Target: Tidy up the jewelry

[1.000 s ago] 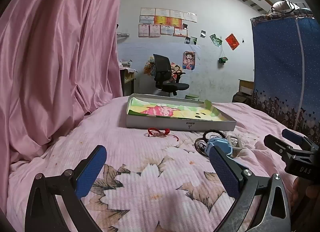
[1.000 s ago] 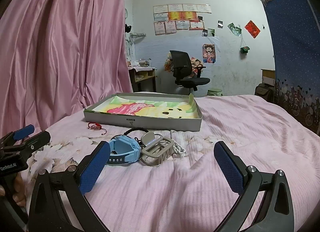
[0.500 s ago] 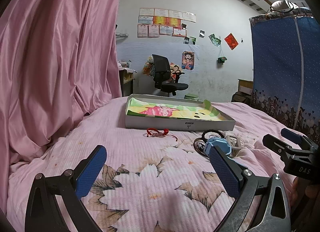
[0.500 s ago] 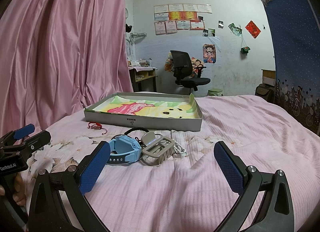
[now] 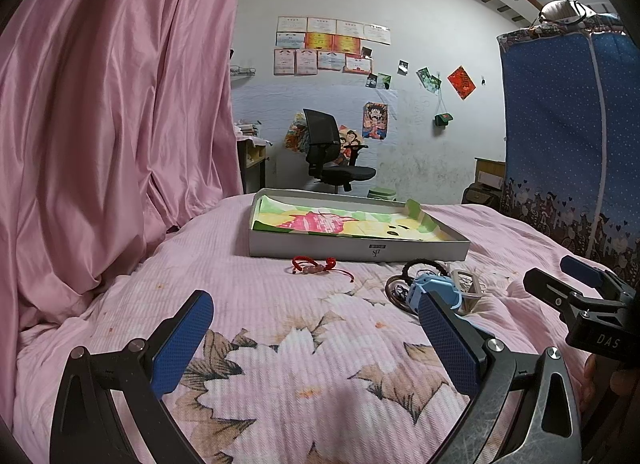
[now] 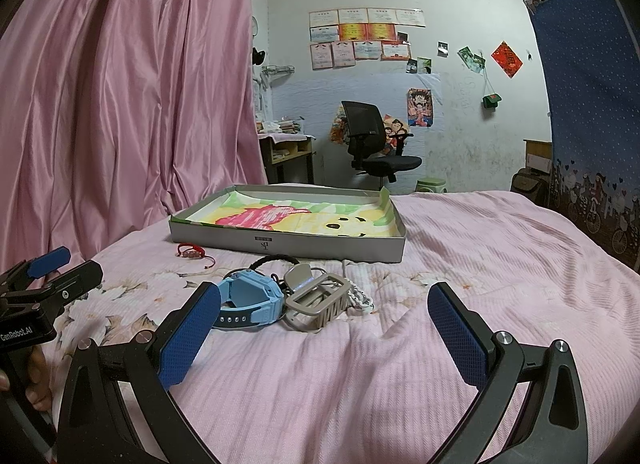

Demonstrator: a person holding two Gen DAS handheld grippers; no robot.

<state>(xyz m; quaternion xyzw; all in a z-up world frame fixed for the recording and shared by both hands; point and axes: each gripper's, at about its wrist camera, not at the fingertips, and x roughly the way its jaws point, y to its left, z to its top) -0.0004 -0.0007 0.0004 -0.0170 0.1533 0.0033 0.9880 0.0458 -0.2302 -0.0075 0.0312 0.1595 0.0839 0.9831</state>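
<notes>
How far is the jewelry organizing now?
Nothing is done yet: the tray holds only its colourful paper liner. Nothing is in hand; the left hand-held gripper and right hand-held gripper are open. The red bracelet, blue watch and nearby pieces lie on the bed.

Between the spread fingers of the left gripper, the bedspread is showing as matt, ribbed pink cloth. Its finger pads are looking like dimpled blue rubber on matt black plastic arms with shiny metal screws. Beyond the fingertips of the right gripper, the blue watch is gleaming as smooth plastic, and the grey watch beside it is looking satin. The red bracelet is looking like braided cord. The shallow box is appearing as matt grey cardboard, and the curtain is shining like satin.
</notes>
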